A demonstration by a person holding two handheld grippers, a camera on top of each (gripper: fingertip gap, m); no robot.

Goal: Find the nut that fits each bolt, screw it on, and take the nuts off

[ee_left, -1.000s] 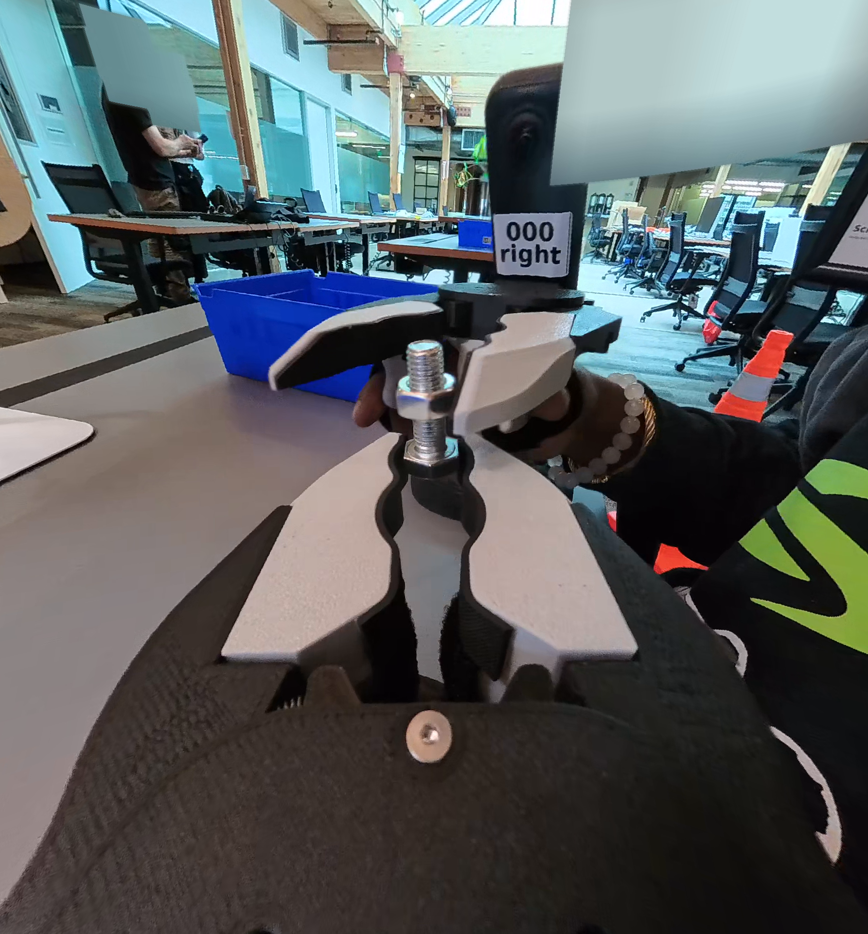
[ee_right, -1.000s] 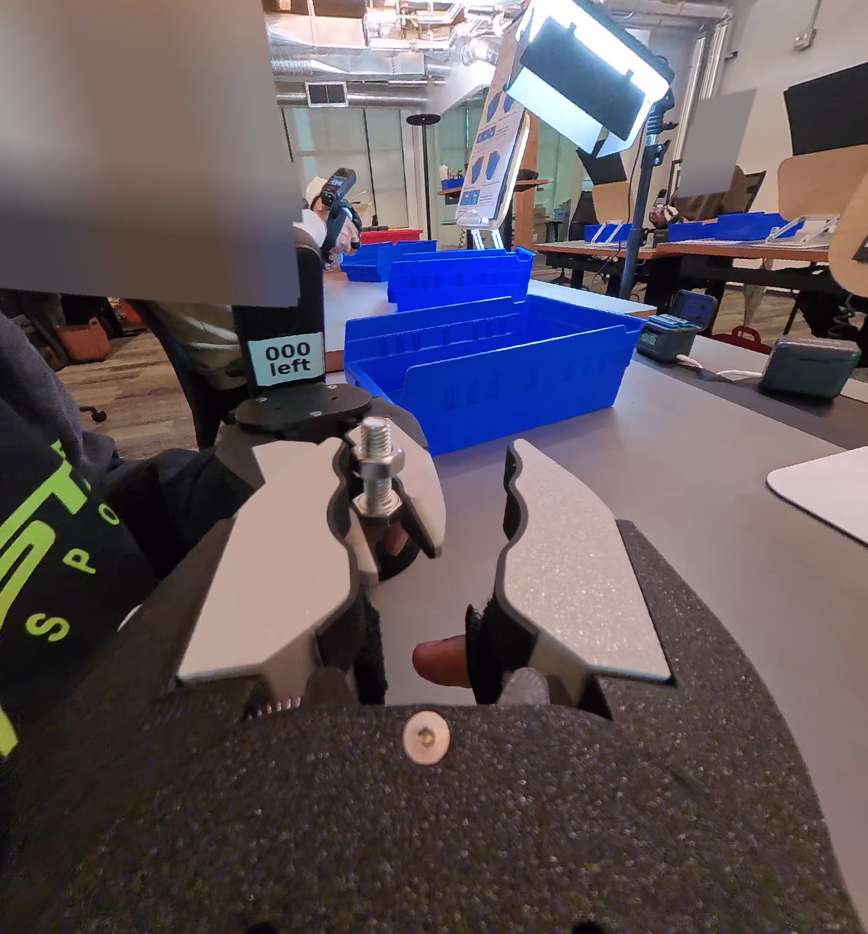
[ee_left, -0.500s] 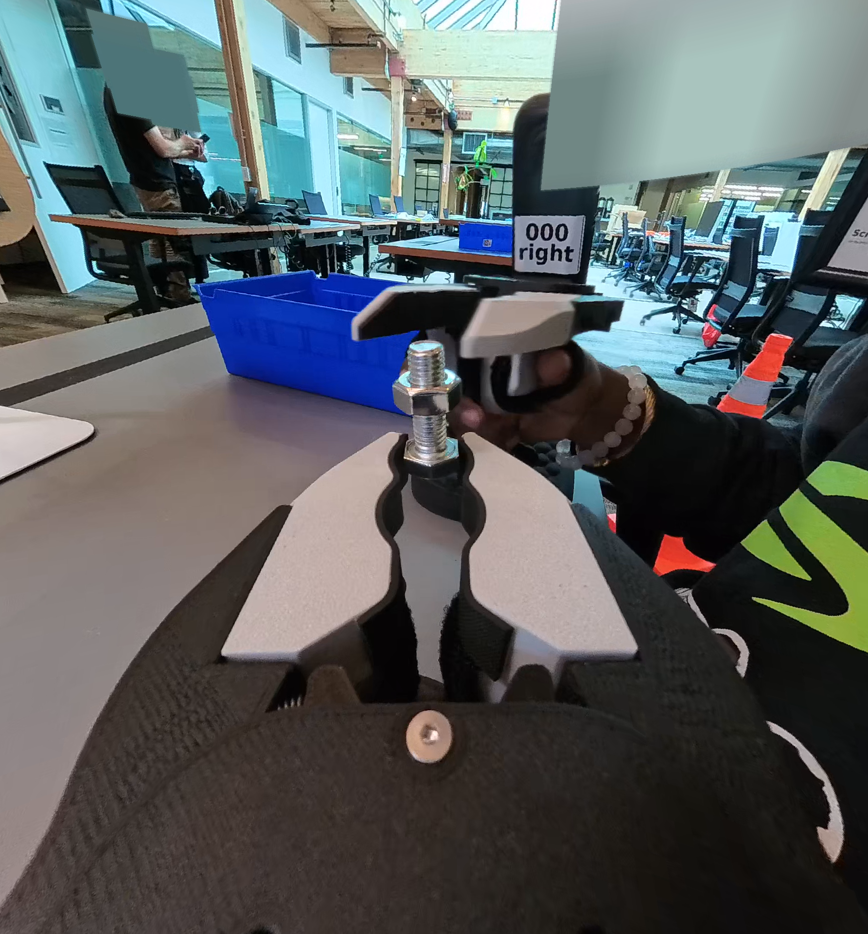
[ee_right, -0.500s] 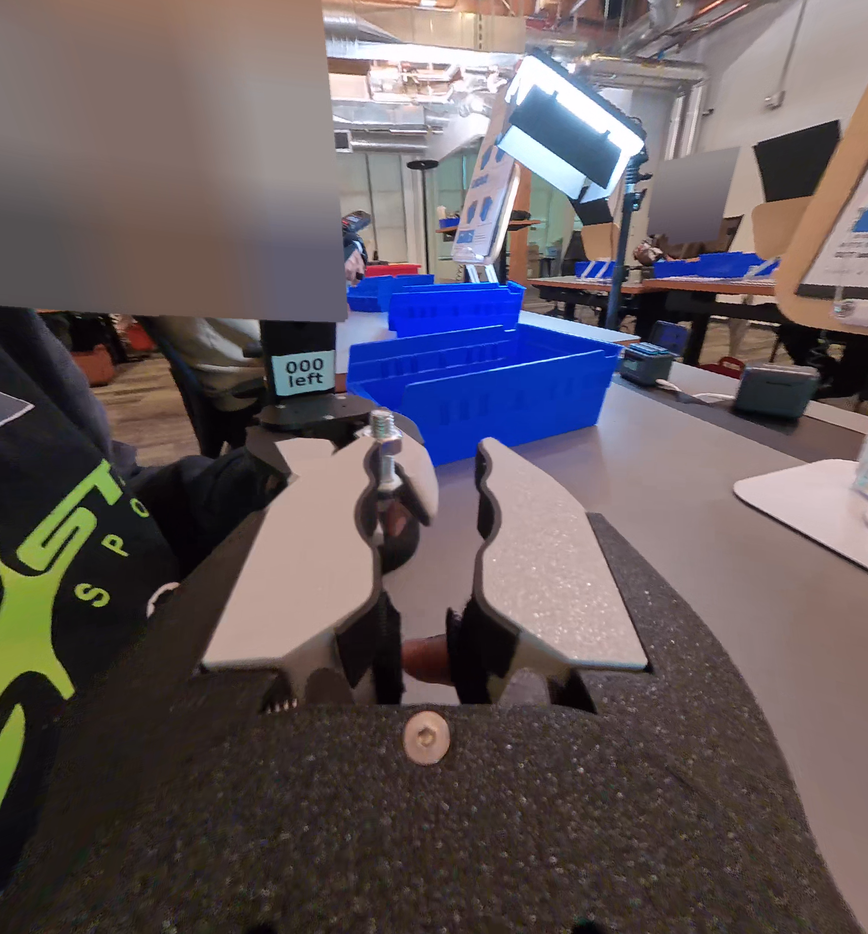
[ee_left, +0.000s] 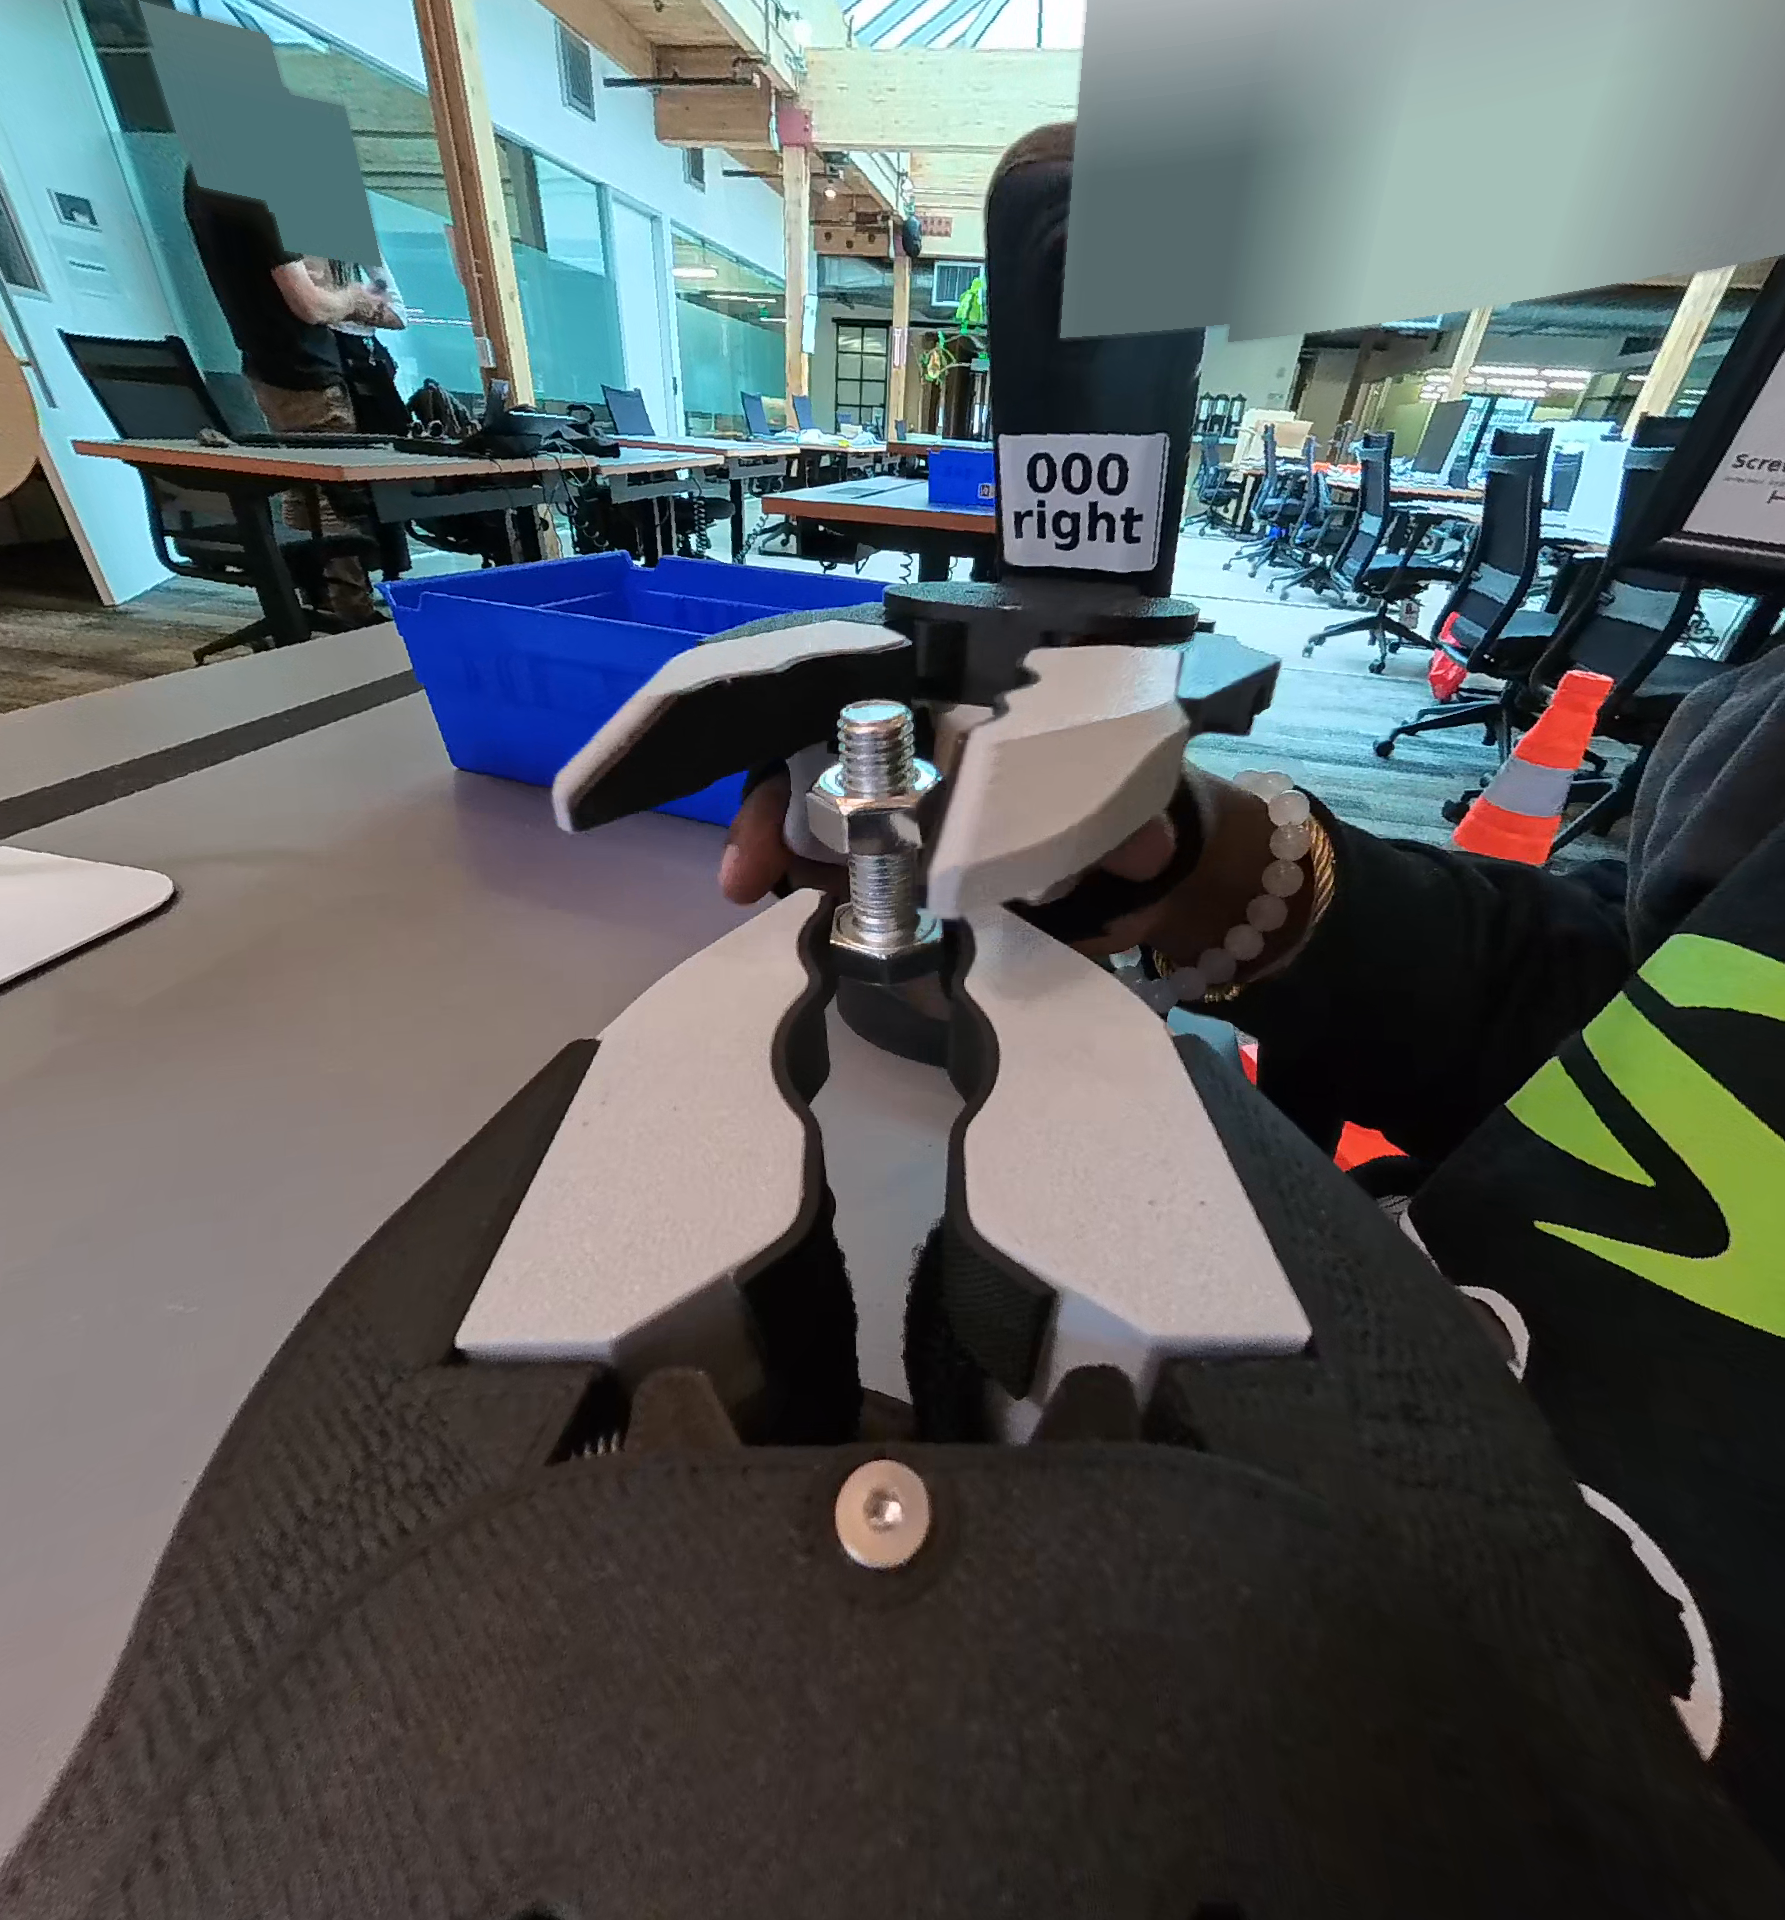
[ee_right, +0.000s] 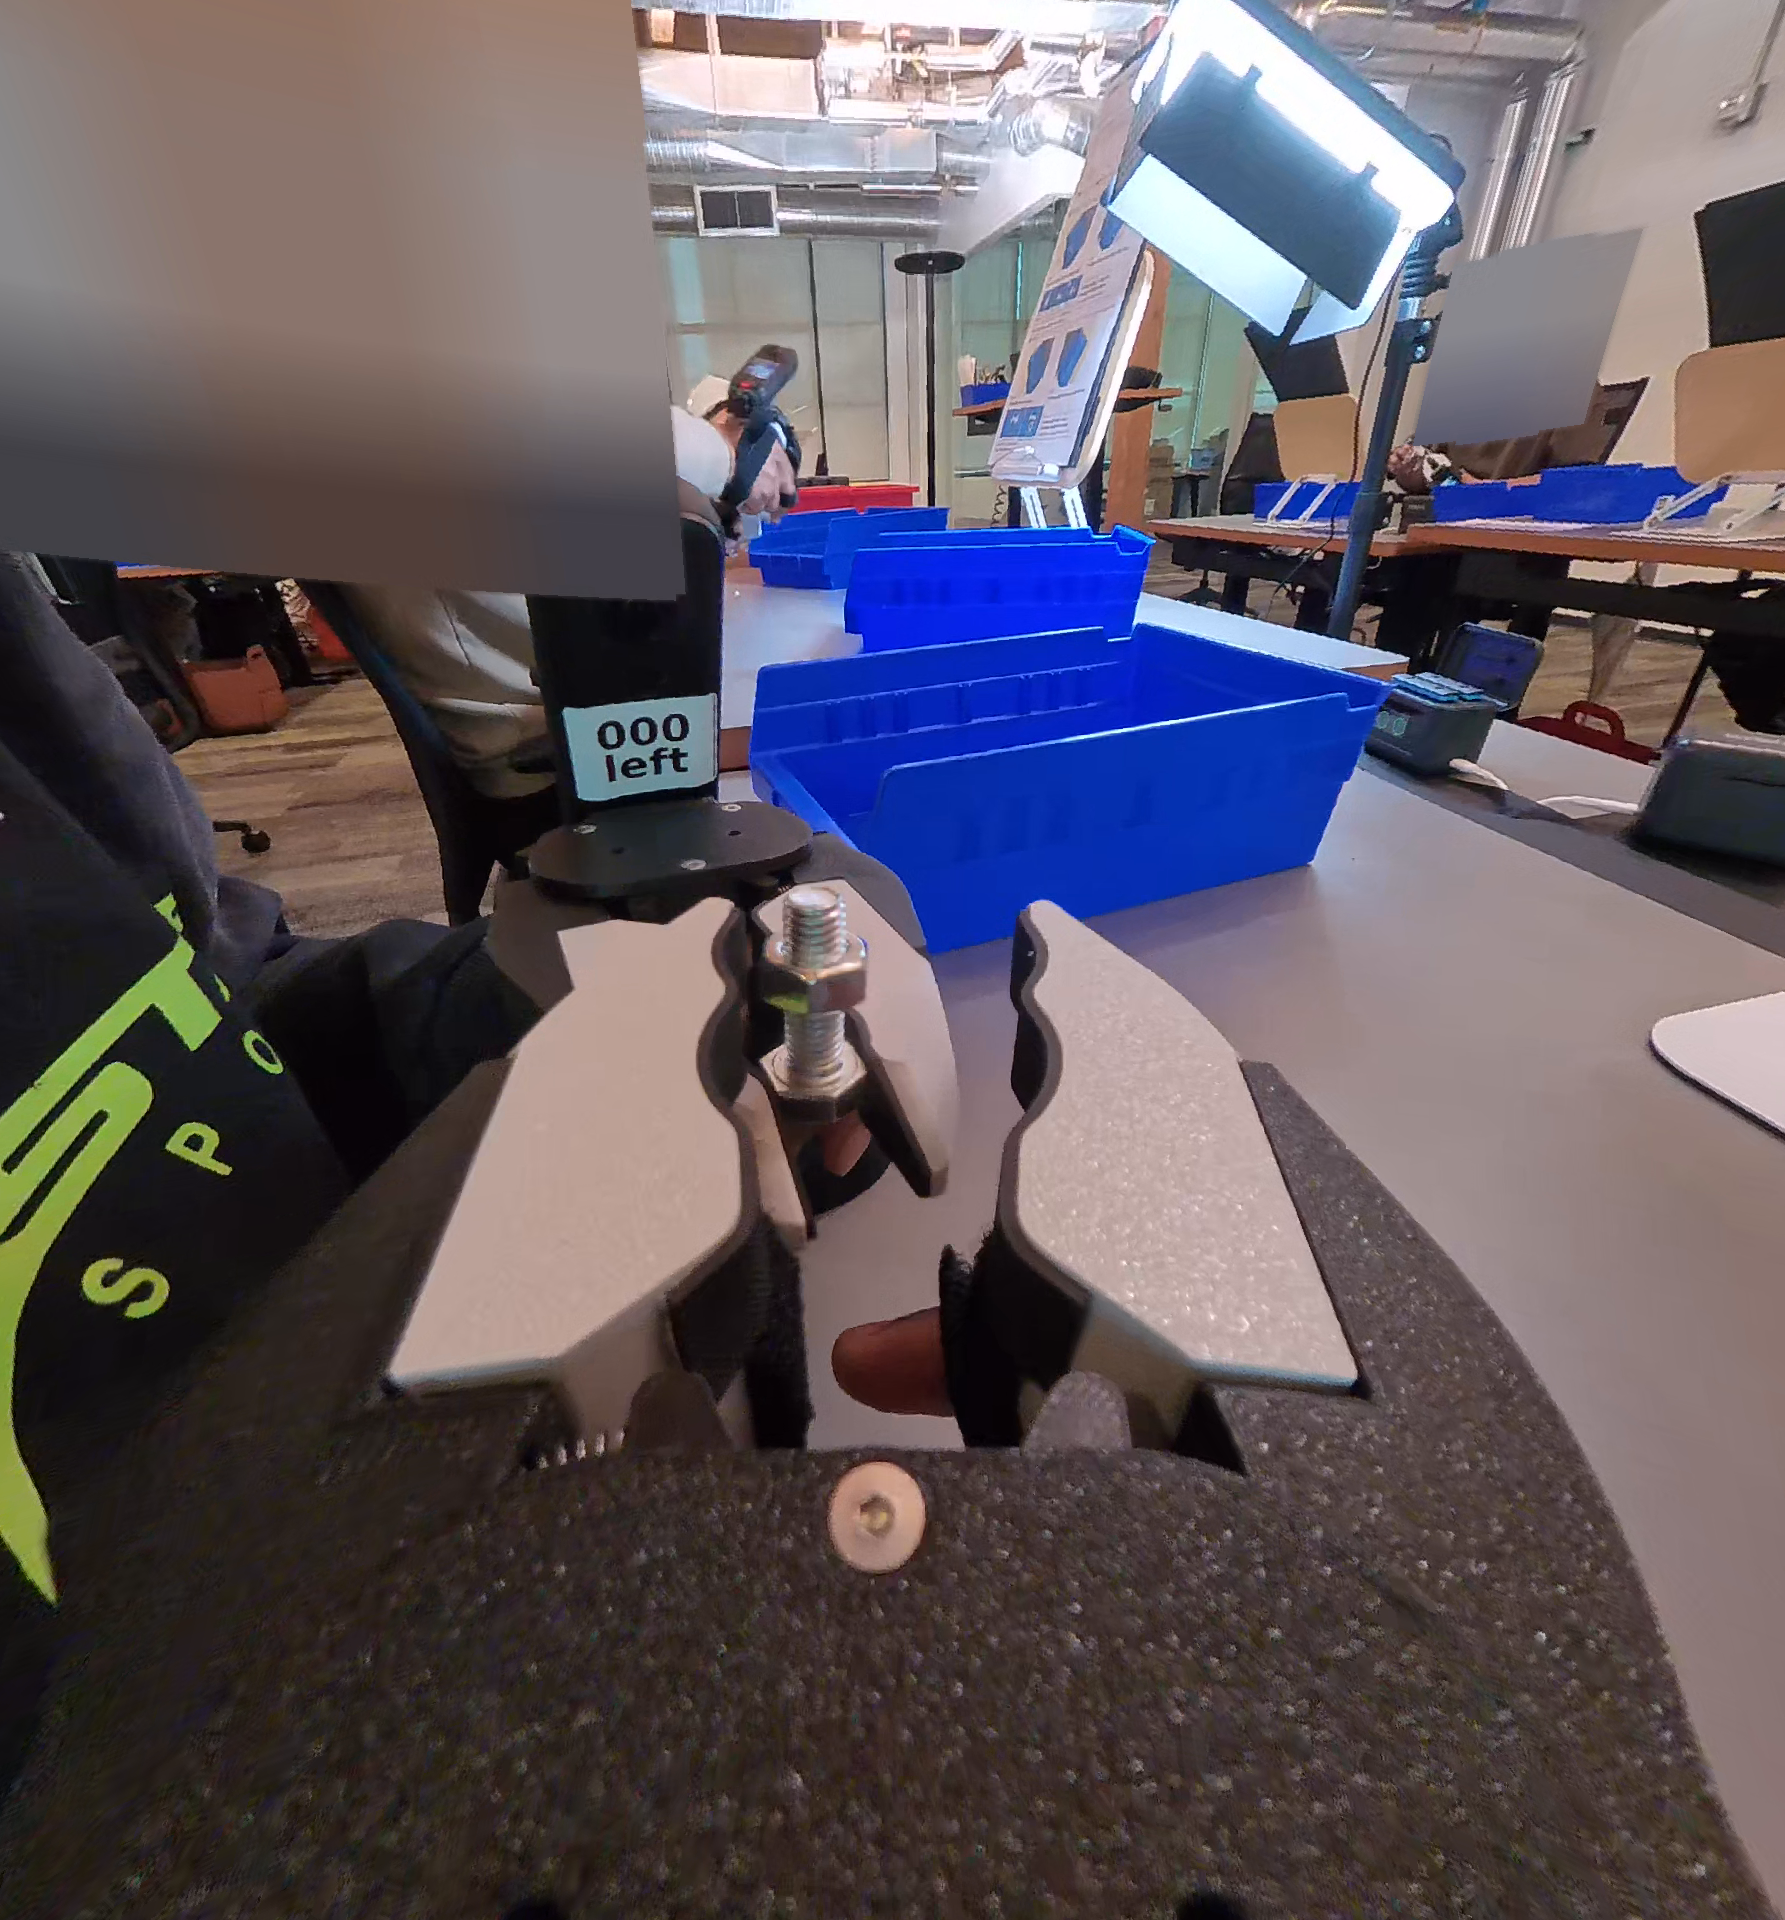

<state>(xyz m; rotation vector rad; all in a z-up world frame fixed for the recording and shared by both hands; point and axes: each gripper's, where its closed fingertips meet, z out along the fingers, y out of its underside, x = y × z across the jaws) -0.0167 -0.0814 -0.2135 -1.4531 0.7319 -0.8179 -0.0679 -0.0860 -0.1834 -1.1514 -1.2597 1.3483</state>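
Risk: my right gripper (ee_right: 872, 1049), jaws wide w/ nut (ee_left: 864, 808) between, may slip off while left gripper (ee_left: 883, 961) clamps bolt (ee_left: 875, 831) upright.

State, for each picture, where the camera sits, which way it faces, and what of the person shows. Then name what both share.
Left wrist view: behind the left tongs, shut on the upright bolt; faces the right tongs and a hand.
Right wrist view: behind the open right tongs; faces the left tongs; a fingertip shows.
Shared: bolt, nut, blue bin.
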